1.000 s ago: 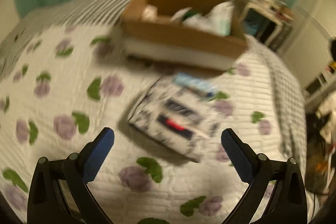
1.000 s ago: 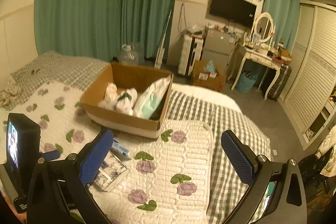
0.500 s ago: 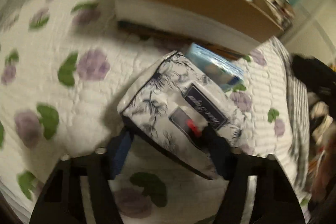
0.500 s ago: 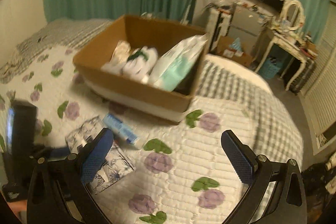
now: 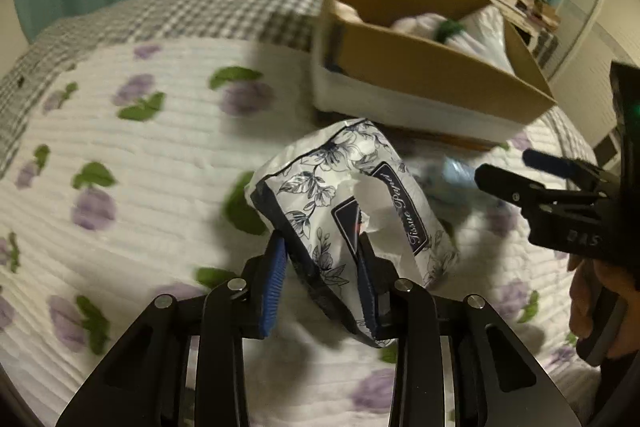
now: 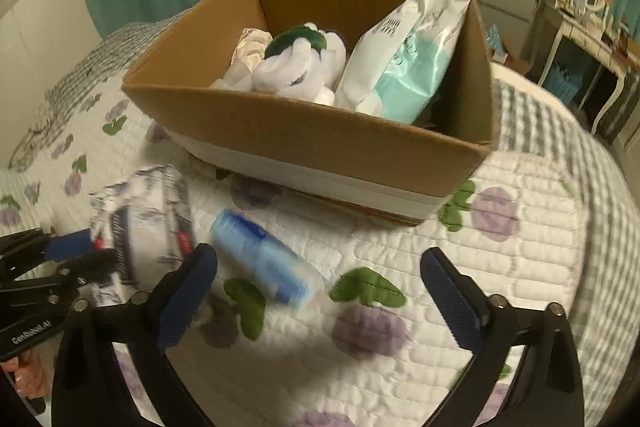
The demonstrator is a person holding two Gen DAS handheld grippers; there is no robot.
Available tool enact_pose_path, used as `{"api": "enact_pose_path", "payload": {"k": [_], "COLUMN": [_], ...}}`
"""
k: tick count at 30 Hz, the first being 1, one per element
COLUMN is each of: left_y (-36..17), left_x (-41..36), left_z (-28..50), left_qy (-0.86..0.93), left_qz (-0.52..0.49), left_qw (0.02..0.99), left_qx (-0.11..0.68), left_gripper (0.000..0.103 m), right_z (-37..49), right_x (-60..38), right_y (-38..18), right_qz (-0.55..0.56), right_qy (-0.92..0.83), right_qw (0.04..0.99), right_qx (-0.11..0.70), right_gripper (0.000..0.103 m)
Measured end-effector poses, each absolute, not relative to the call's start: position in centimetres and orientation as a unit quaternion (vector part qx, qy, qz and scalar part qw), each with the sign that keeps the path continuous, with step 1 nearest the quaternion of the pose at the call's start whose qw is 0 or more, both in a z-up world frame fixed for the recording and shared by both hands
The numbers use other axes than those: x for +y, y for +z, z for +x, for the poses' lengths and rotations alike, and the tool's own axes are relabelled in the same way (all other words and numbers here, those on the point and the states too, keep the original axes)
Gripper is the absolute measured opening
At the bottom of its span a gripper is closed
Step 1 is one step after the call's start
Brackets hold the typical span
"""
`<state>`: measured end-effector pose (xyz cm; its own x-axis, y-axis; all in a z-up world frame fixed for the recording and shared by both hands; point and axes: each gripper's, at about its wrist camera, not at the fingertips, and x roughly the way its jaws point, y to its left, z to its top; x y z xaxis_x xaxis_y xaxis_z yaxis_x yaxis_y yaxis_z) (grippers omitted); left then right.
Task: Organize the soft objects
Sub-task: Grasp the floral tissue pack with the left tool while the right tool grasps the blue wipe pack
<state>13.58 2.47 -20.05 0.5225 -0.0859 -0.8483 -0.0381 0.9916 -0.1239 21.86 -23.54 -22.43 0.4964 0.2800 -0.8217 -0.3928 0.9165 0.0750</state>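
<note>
My left tool (image 5: 320,283) is closing on the tissue pack (image 5: 352,203), pads pressing its near end, the pack tilting up over the bed quilt (image 5: 160,155). My right tool (image 6: 316,291) is hanging wide, jaws starting to narrow, nothing between them. A blue packet (image 6: 264,263) is lying on the quilt just ahead of it, near the box (image 6: 320,143). In the box: a plush toy (image 6: 300,63) and a wipes pack (image 6: 408,59), leaning.

Closing right tool (image 6: 316,291) above blurred, perhaps tissue, blue packet (image 6: 264,261)
</note>
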Motion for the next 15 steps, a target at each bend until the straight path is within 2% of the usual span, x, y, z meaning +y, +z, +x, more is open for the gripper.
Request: {"api": "enact_pose_path", "payload": {"k": [4, 15], "left_y": [-20.0, -17.9], "left_x": [2.6, 3.4], "left_z": [13.7, 13.6], "left_qy": [-0.007, -0.004], "left_qz": [-0.065, -0.058], "left_qw": [0.872, 0.884], "left_qx": [0.486, 0.464], "left_gripper": [0.032, 0.032], "right_z": [22.2, 21.0], "right_x": [-21.5, -20.0], "right_y": [-24.4, -26.9], "right_qz": [-0.098, -0.097], "right_qy": [0.195, 0.241], "right_qw": [0.849, 0.817], "right_qx": [0.481, 0.515], "right_gripper": [0.063, 0.062]}}
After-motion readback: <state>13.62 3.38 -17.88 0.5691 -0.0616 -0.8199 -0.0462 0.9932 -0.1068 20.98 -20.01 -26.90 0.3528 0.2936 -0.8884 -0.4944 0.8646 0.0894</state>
